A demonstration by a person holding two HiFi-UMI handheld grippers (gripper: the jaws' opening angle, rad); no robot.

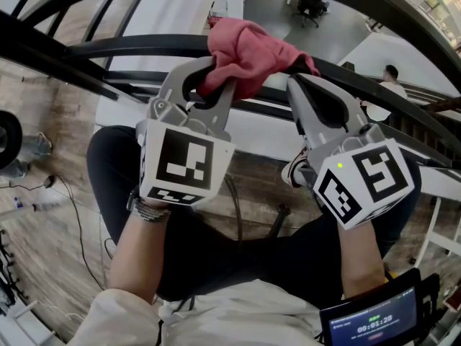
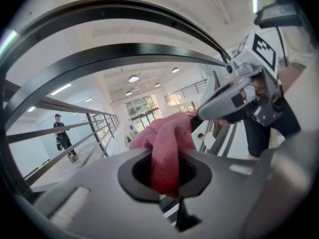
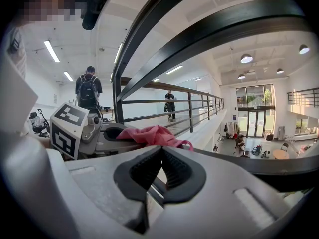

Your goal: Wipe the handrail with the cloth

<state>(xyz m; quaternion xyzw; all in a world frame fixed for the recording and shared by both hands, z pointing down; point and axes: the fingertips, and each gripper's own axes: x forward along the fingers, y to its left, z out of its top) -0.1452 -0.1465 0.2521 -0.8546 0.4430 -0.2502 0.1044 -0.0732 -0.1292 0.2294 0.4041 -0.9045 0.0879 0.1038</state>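
A pink cloth [image 1: 248, 45] is bunched on a black handrail [image 1: 130, 47] that curves across the top of the head view. My left gripper [image 1: 216, 78] is shut on the cloth's left side; in the left gripper view the cloth [image 2: 164, 151] hangs down between the closed jaws. Just right of the cloth, my right gripper [image 1: 297, 81] points at the rail with its jaws together and nothing between them. In the right gripper view, the ribbed pads [image 3: 174, 168] meet, with the cloth [image 3: 149, 133] and the left gripper [image 3: 79, 128] beyond them on the rail [image 3: 259, 163].
More black rails [image 1: 403, 13] arch above and below. Beyond the railing is a drop to a lower floor, where a person [image 1: 392, 78] sits. A screen [image 1: 371, 323] is at the bottom right. People [image 3: 88, 91] stand on the walkway; cables [image 1: 72, 215] lie on the floor at left.
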